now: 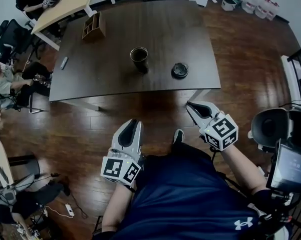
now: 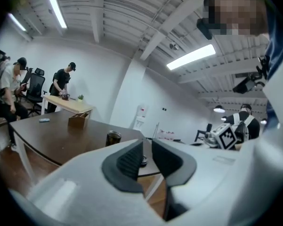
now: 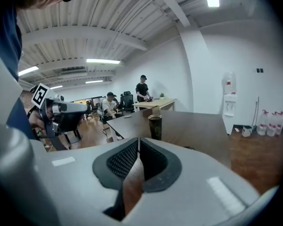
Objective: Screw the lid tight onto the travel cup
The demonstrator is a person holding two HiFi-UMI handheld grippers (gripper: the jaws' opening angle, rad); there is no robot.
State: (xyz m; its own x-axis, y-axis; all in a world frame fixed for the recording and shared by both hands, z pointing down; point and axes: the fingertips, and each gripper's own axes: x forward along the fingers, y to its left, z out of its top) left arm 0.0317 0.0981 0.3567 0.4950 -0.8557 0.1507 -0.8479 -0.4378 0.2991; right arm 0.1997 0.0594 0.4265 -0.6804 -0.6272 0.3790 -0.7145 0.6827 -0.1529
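No step of the screwing is yet in hand: both tools are held low and close to the body, well short of the table [image 1: 115, 79]. The left tongs [image 1: 131, 129] are seen with only a narrow slit between the pads and nothing in it. The right tongs [image 1: 196, 109] are clenched, pad against pad, and are empty too.

The cup [image 1: 139, 59] is stood upright and uncapped on the table, ahead of the left tongs and a little to their right. The lid [image 1: 180, 70] is laid flat beside it, apart from it, ahead of the right tongs and slightly to their left, nearer the table's front edge than the cup.

The next move is judged to be a reach forward. The right tongs would need to be opened for the lid, and the left spread much wider if the cup is to be steadied.

Nothing is seen between cup and lid. A wooden box [image 1: 93, 26] and a small grey object [image 1: 64, 62] are set far beyond the left tongs, toward the back left — out of the way. Seated people [image 1: 2, 84] are placed well off to the left, clear of the work.
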